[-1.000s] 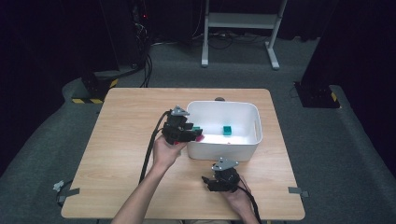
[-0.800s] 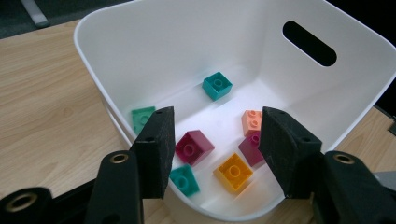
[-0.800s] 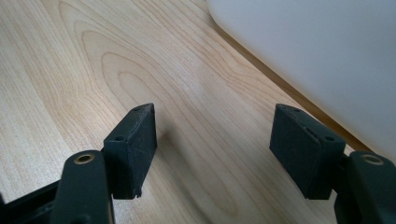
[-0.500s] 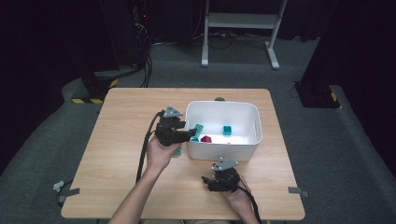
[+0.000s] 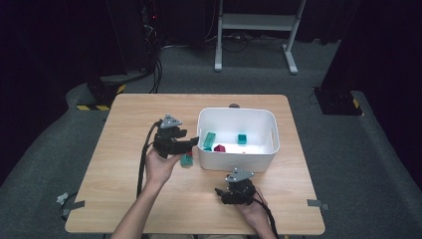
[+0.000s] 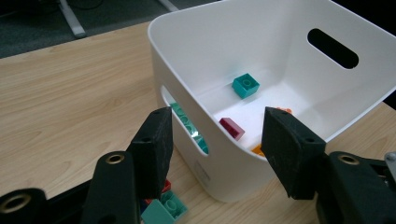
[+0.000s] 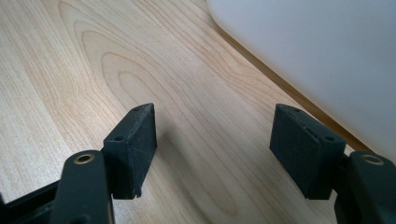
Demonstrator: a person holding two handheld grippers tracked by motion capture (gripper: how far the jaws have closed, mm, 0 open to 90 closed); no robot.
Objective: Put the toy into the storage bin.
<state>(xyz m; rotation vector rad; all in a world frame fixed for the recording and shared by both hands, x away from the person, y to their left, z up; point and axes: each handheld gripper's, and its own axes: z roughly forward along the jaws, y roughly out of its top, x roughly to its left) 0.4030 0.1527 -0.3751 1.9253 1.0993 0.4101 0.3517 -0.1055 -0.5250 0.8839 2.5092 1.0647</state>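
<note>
L gripper (image 5: pixel 193 143) sits at the left wall of the white bin (image 5: pixel 237 162), jaws spread, nothing between the pads. In the left gripper view the bin's near corner stands between the jaws w/o touching either pad. Jaws have just been opening.

Inside bin: teal brick (image 6: pixel 245 85), dark red brick (image 6: pixel 232 128), long green brick (image 5: pixel 209 141) against the left wall, orange bits near the corner.

Small brick cluster, teal on top (image 5: pixel 187 159), lies on the wooden table (image 5: pixel 124 124) just outside the bin, under L gripper.

R gripper (image 5: pixel 222 192) rests low on the table near the bin's front wall, jaws wide apart, empty.
</note>
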